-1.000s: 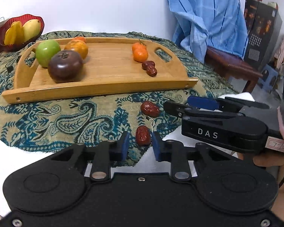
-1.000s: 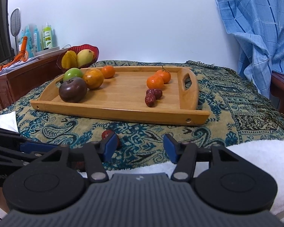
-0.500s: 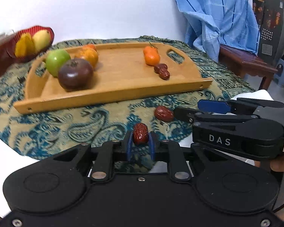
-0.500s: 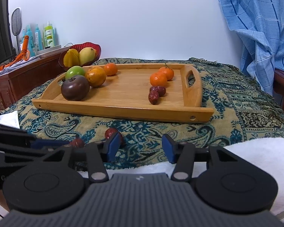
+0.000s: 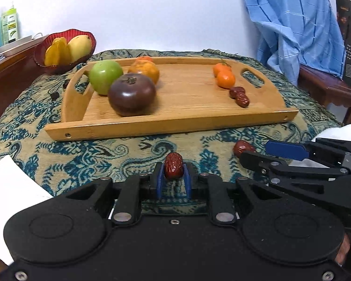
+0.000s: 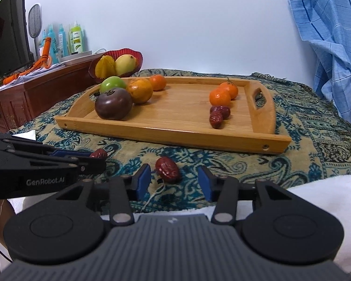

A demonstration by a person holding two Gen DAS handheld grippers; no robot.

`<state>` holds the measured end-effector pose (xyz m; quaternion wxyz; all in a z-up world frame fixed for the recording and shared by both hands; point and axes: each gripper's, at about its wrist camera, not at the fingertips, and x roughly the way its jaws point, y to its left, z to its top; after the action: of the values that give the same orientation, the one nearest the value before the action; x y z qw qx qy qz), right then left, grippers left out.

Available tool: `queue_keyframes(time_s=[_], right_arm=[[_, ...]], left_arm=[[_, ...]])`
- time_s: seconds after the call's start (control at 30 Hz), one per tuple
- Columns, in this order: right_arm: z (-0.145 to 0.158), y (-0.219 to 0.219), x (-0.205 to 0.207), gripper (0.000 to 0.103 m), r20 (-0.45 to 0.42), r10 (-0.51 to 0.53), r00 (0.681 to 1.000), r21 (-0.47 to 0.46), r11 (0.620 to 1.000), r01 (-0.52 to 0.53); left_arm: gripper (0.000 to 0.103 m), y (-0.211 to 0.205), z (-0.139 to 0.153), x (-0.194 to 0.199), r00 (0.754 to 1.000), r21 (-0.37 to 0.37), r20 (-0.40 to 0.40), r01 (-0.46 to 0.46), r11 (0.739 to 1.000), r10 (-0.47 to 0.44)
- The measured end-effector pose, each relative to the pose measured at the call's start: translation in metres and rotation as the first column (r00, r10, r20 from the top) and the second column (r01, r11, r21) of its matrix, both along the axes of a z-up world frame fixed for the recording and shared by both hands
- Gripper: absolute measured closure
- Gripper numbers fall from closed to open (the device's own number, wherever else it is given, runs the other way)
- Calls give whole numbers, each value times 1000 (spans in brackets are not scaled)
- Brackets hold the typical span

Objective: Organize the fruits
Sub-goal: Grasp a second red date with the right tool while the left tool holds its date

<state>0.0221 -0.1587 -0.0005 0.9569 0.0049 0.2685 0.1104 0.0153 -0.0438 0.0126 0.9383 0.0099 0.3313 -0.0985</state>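
My left gripper (image 5: 173, 172) is shut on a red date (image 5: 173, 168) and holds it above the patterned cloth, in front of the wooden tray (image 5: 170, 124). A second red date (image 6: 167, 169) lies on the cloth between the open fingers of my right gripper (image 6: 174, 181); it also shows in the left wrist view (image 5: 243, 148). The tray holds a green apple (image 5: 105, 76), a dark purple fruit (image 5: 131, 94), oranges (image 5: 145, 70), two small tangerines (image 5: 224, 77) and two dates (image 5: 240, 96). The left gripper with its date shows at the left of the right wrist view (image 6: 98, 153).
A red bowl (image 5: 63, 49) with yellow fruit stands behind the tray on the left. A wooden cabinet (image 6: 35, 93) with bottles is at the far left. A blue cloth (image 5: 297, 23) hangs over a chair at the right. White towel (image 6: 327, 199) covers the near edge.
My left gripper closed on the date and lifted it off the cloth. My right gripper moved forward so that the other date now lies between its open fingers.
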Motion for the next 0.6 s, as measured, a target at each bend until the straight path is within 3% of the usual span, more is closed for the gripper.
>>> queue_keyframes(time_s=[0.6], right_arm=[[-7,13,11,60,-19,0,1000,-22,1000,0]], left_arm=[[82,3,-12,11,1000,15,16,-19,1000,19]])
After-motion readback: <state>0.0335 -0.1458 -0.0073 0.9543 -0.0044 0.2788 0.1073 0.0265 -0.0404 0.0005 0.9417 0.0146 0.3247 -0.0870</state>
